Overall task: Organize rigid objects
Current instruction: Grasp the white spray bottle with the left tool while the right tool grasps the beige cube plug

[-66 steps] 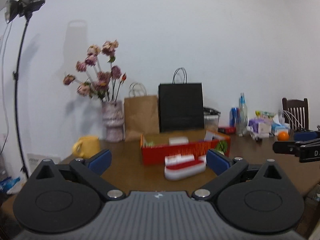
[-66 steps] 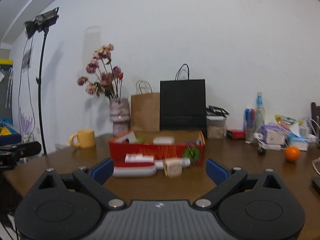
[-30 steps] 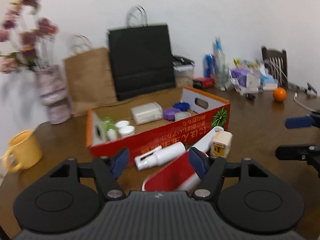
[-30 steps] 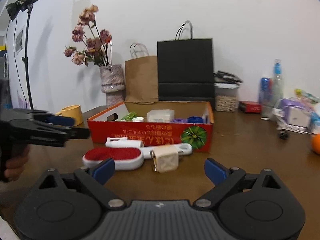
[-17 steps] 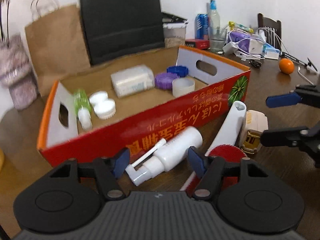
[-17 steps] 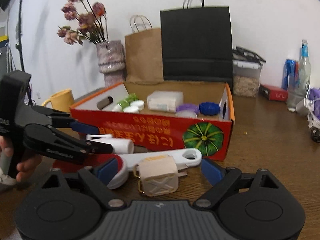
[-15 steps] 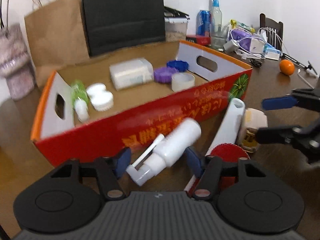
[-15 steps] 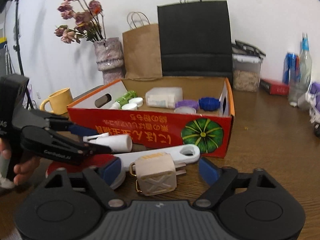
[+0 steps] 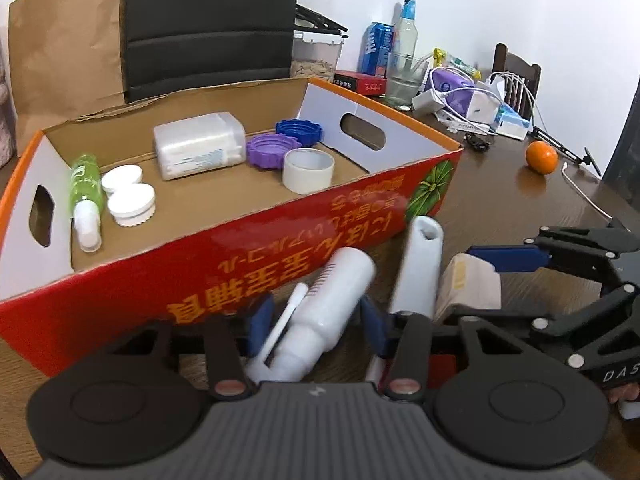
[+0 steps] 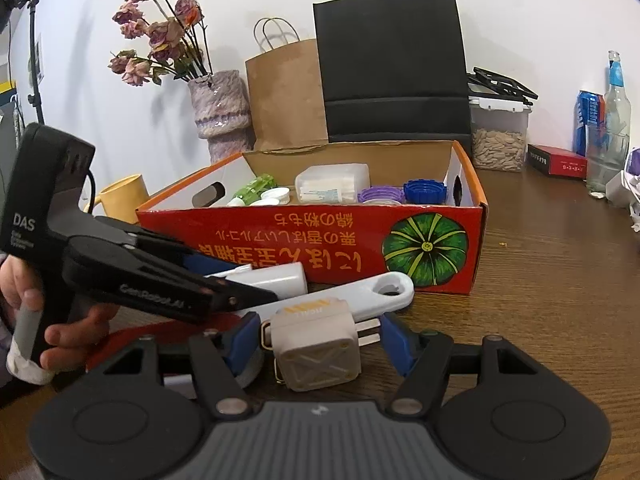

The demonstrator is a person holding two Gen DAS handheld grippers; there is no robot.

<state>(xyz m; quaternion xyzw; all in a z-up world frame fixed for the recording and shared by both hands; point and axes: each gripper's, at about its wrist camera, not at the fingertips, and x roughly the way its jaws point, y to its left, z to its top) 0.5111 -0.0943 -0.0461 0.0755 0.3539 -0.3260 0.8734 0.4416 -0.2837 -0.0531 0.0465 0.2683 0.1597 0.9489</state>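
White plastic spray bottle (image 9: 332,312) lies on its side between the jaws of your left gripper (image 9: 316,320), its pump end pointing back toward you. The blue pads sit just beside its body on either side; whether they already press on it cannot be told, so count these jaws as narrowed around the bottle, grip unconfirmed. It rests right against the front wall of the red and orange cardboard box (image 9: 248,248), probably so it can be lifted over that wall.

Your right gripper (image 10: 316,338) has its jaws spread wide around a beige cube-shaped plug adapter (image 10: 316,344), with gaps on both sides, holding nothing. The adapter's metal prongs point toward the right-hand jaw.

Just beyond both sets of jaws, a white plastic handle with a round hole (image 10: 360,292) belongs to a red-faced lint brush (image 10: 168,330) that lies flat, partly hidden under the left gripper.

Further ahead of the jaws, the box already holds a clear plastic container (image 9: 200,144), purple lid (image 9: 274,152), blue lid (image 9: 299,131), white tape roll (image 9: 308,170), two white caps (image 9: 130,196) and a green bottle (image 9: 85,184).

Everything stands on a dark brown wooden worktop (image 10: 560,280) against a white wall. Behind the box are a black paper bag (image 10: 392,60), a brown paper bag (image 10: 286,96), a vase of dried flowers (image 10: 220,100) and a yellow mug (image 10: 120,196). An orange (image 9: 541,157) sits well off beyond the right jaws.
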